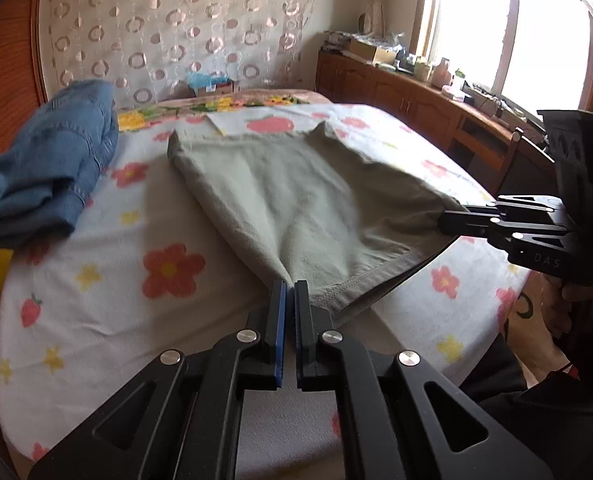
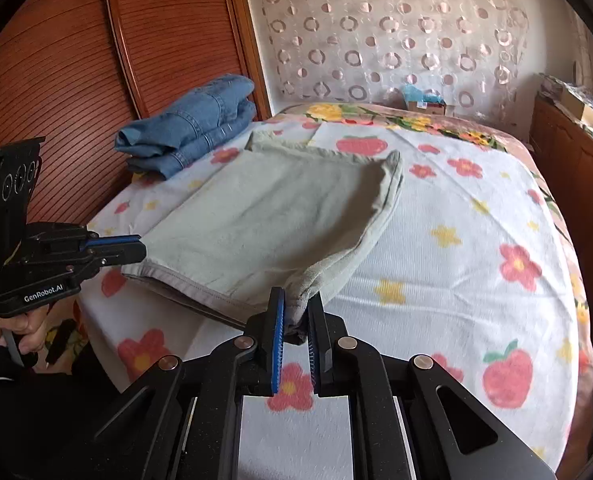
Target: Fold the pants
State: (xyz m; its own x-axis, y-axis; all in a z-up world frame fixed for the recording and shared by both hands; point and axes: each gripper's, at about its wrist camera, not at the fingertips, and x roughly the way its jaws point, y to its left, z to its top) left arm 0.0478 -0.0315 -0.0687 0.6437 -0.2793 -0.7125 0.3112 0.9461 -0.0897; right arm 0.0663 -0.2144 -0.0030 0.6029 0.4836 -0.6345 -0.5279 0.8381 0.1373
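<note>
Blue-padded and black, the left gripper [image 1: 290, 286] is pinched tight on one near corner of the grey-green pants [image 1: 296, 200], and the right gripper [image 2: 296, 300] clamps the other near corner, cloth bunched between its pads. The pants hang taut between them, near hem lifted, the far part lying flat on the flowered blanket [image 2: 456, 240] covering the bed. Folded jeans [image 2: 192, 124] sit beside them by the ribbed wooden wardrobe [image 2: 56, 60]. A circle-patterned curtain [image 1: 176, 32] hangs behind.

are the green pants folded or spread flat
Folded: the green pants lie doubled in layers, near corners pinched by the left gripper and right gripper.
</note>
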